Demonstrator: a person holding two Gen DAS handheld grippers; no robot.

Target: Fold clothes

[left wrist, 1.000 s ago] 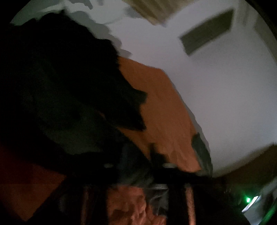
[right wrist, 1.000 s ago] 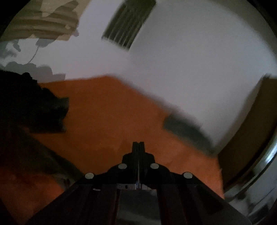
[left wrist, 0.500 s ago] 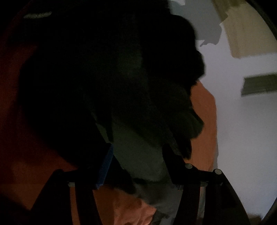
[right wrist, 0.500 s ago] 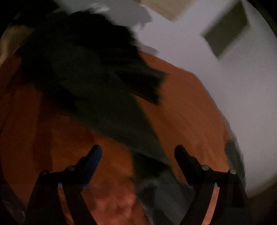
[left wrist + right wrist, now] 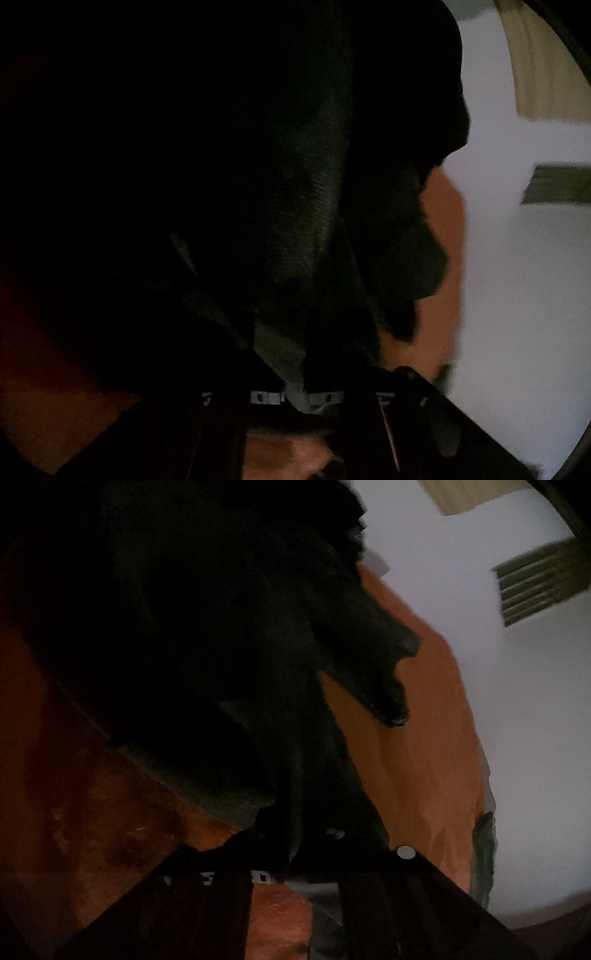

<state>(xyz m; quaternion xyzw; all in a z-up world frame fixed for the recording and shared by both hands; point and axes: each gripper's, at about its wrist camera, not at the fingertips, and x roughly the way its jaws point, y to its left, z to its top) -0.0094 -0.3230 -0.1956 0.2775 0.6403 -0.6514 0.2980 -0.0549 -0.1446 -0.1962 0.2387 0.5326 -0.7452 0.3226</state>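
Observation:
A dark green-black garment (image 5: 295, 184) fills most of the left wrist view and narrows to a bunched fold at my left gripper (image 5: 295, 373). Its jaws are closing tight on that fold, and the fingertips are lost in the cloth and the dark. In the right wrist view the same dark garment (image 5: 221, 646) lies spread over an orange bed sheet (image 5: 406, 757). A strip of it runs down into my right gripper (image 5: 295, 838), whose jaws are likewise closing on the cloth.
The orange sheet (image 5: 439, 229) ends at a white wall (image 5: 517, 277) with a slatted vent (image 5: 532, 587). A beige curtain (image 5: 546, 74) hangs at the upper right. A small dark green item (image 5: 484, 853) sits at the bed's right edge.
Both grippers dropped toward the garment and rolled. Half a second ago both stood wide open around the cloth; now both are closed on it. The garment now fills much more of each view.

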